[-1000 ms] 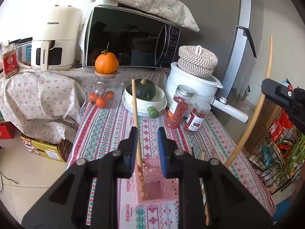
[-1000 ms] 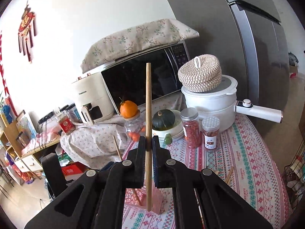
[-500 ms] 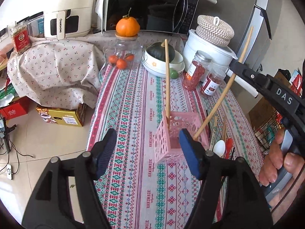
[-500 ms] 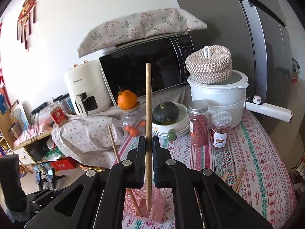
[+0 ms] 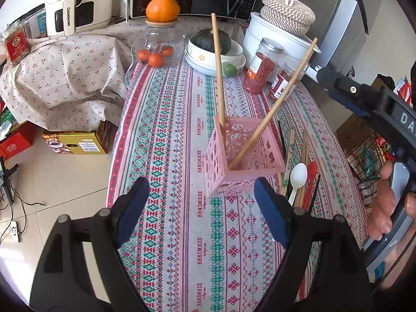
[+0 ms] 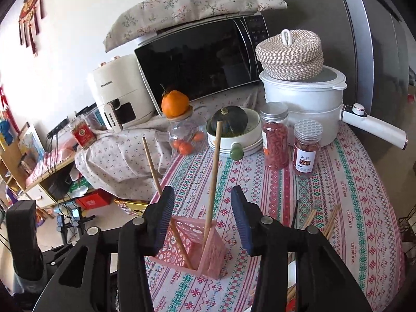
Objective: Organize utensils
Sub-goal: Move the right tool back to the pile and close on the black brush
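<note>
Since a second ago both chopsticks have been let go: the left gripper (image 5: 201,200) and right gripper (image 6: 202,219) are opening, empty, around two round wooden chopsticks (image 5: 218,78) leaning in the pink lattice basket (image 5: 243,156) mid-tablecloth (image 5: 169,130).

Left wrist: we look steeply down, close over the pink basket (image 5: 244,156). Right wrist: we face shallower, toward the microwave (image 6: 202,59). Both views share basket, striped tablecloth (image 5: 182,234), back clutter.
</note>
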